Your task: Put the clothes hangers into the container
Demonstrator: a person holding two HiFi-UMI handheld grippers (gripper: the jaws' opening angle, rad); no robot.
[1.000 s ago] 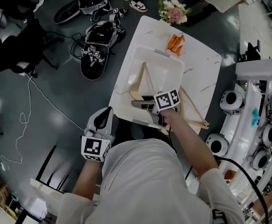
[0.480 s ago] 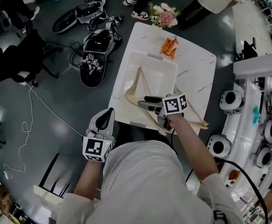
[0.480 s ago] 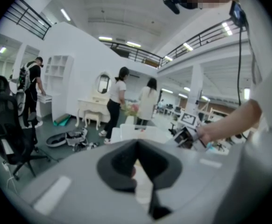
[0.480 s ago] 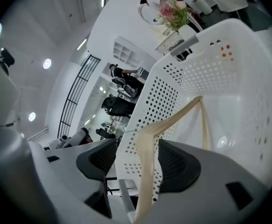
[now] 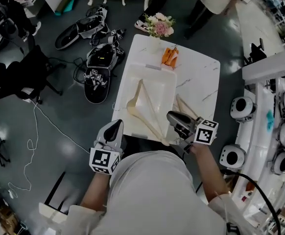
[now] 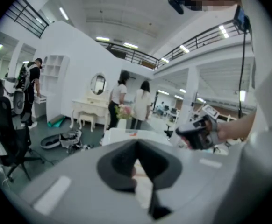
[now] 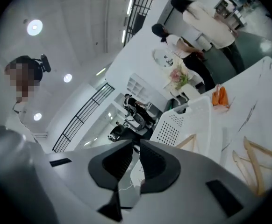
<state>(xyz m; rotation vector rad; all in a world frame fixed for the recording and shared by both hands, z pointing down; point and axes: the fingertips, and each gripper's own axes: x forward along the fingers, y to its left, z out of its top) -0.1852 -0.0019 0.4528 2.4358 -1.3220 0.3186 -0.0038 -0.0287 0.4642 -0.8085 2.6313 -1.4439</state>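
In the head view, a white container sits on a marble table. One wooden hanger lies inside it. The loose hangers lie on the tabletop just beside the container's right wall. The right gripper is held above the table's near edge, close to the loose hangers but not touching them. The left gripper hangs off the table's near left corner, over the grey floor. A vase of flowers and an orange packet stand at the far end of the table.

In the left gripper view, the left gripper has its jaws pressed together with nothing between them. Beyond it are the table, the flowers and, at the right, the right gripper in the person's hand.

In the right gripper view, the right gripper has just been closing. Its jaws now stand a narrow gap apart and hold nothing. Ahead of it is the perforated wall of the container, with the hanger showing inside. The loose hangers lie flat on the table at the lower right. The orange packet and the flowers are farther back.
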